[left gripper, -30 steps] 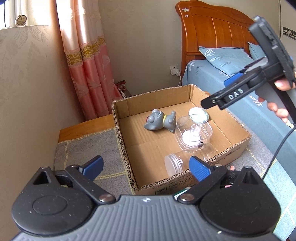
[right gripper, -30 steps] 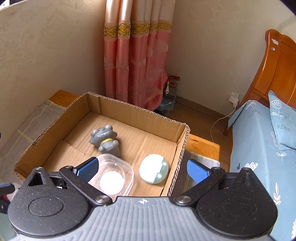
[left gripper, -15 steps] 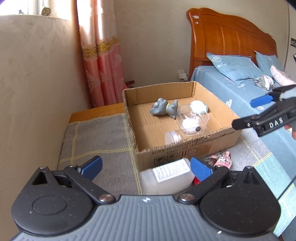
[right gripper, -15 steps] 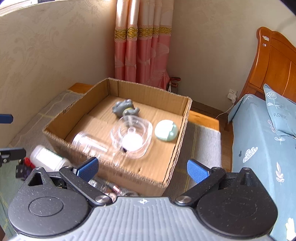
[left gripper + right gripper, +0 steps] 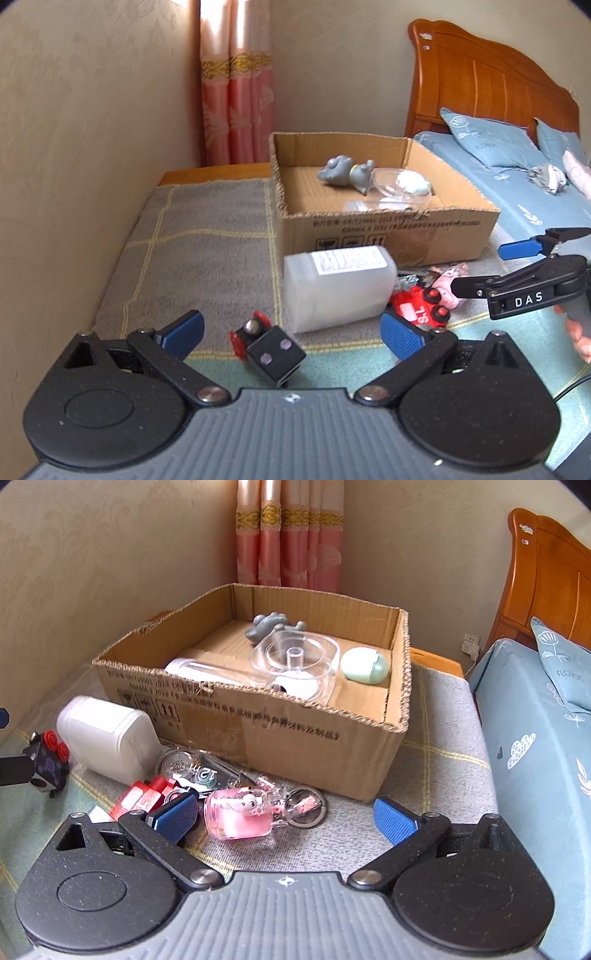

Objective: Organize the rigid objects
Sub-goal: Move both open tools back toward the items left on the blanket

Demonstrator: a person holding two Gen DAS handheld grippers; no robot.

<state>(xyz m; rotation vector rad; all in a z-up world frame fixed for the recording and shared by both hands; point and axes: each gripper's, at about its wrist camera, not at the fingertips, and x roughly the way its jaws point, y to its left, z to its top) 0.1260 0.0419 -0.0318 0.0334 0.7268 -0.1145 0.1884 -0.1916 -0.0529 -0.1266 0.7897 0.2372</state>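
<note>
Already the cardboard box (image 5: pixel 317 734) holds part of the haul: a grey figurine (image 5: pixel 271 626), a clear lidded container (image 5: pixel 295 661), a mint-green round case (image 5: pixel 364 664) and a clear tube (image 5: pixel 201 672) lying along the near wall. What is left sits outside, on the blanket (image 5: pixel 207 236) just in front of the box: a white plastic bottle (image 5: pixel 338 286) on its side, a pink keychain bottle (image 5: pixel 240 818), a red toy car (image 5: pixel 421 306), a black cube with red wheels (image 5: pixel 266 345) and some clear bits tangled among them.

The left gripper (image 5: pixel 291 334) is spread wide and empty, with the black cube between its fingers. The right gripper (image 5: pixel 282 818) is likewise spread and empty, hanging over the pink keychain bottle.

The risks look plain enough. The pile is dense (keyring, chain and car all touching), so a pinch on the pink bottle could drag its neighbours along or snag the ring. The white bottle is broad and smooth; it may slip or roll if caught off-centre. The two grippers are working close together and could knock each other. A careless drop might also crack the clear container in the box.
</note>
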